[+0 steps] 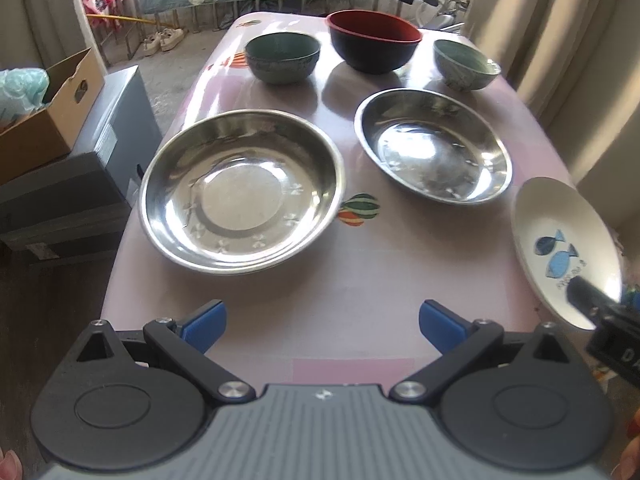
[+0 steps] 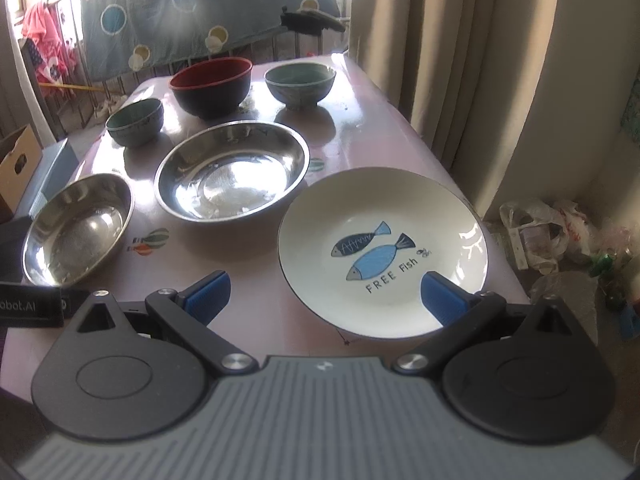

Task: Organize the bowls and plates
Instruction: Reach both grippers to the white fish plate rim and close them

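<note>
- Both claws spread, holding nothing: left claw (image 1: 322,326), right claw (image 2: 324,298).
- Likely opening step: fish plate (image 2: 382,254) sits just ahead of right claw's right finger.
- Next: nose over its near rim, pinch.

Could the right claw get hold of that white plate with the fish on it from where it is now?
Probably yes. The right claw is open and right at the near rim of the white fish plate, one finger already over it. Nothing lies between them, and the steel dish beside the plate sits apart from it.
</note>
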The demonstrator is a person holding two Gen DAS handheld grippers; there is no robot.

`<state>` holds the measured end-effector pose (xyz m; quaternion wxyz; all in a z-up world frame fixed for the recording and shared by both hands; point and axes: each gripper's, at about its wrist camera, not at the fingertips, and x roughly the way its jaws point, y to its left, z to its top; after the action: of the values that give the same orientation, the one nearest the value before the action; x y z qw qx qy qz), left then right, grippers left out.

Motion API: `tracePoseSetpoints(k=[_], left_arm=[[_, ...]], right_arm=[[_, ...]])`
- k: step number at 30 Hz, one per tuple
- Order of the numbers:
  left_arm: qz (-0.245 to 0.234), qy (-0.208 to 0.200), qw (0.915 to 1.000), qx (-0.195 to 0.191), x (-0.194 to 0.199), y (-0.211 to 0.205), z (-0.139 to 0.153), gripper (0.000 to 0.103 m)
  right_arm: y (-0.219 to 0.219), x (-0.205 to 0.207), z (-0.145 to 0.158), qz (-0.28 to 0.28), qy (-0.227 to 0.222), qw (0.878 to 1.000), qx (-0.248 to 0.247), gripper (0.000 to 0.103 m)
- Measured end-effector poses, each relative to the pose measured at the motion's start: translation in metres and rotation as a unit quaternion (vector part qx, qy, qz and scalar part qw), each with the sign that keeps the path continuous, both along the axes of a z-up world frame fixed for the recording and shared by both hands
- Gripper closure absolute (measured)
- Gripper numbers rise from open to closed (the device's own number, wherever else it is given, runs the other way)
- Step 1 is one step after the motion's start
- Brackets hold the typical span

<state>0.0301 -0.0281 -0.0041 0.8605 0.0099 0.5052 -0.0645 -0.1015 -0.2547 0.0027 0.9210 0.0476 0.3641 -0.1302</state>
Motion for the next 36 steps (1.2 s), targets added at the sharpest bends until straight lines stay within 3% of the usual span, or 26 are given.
tracePoseSetpoints(k=[7,13,22,26,32,36], left_arm=[[0.031,-0.007,0.9993,-0.018,0.006,0.030,-0.013,0.000],[0.033,-0.020,0.9989,-0.028,0.017,0.048,-0.017,0.000],[0.046,-0.067,0.9962,-0.033,0.036,0.059,-0.018,0.003],[0.014,-0.074,0.9966,-0.033,0.045,0.037,-0.016,0.009],[-0.061,-0.085,0.9925,-0.065,0.051,-0.016,-0.010,0.010],[-0.112,-0.082,0.9873,-0.077,0.050,-0.054,-0.010,0.013]], right_arm=[[0.017,0.007,-0.010,0.056,-0.050,0.997,0.014,0.001],[0.029,0.024,-0.014,0.100,-0.059,0.992,0.044,0.001],[0.005,0.045,-0.018,0.087,-0.060,0.987,0.118,0.001],[-0.007,0.054,-0.024,0.074,-0.064,0.987,0.126,0.001],[-0.050,0.052,-0.018,0.029,-0.096,0.988,0.115,0.003],[-0.092,0.042,-0.017,-0.018,-0.109,0.989,0.102,0.011]])
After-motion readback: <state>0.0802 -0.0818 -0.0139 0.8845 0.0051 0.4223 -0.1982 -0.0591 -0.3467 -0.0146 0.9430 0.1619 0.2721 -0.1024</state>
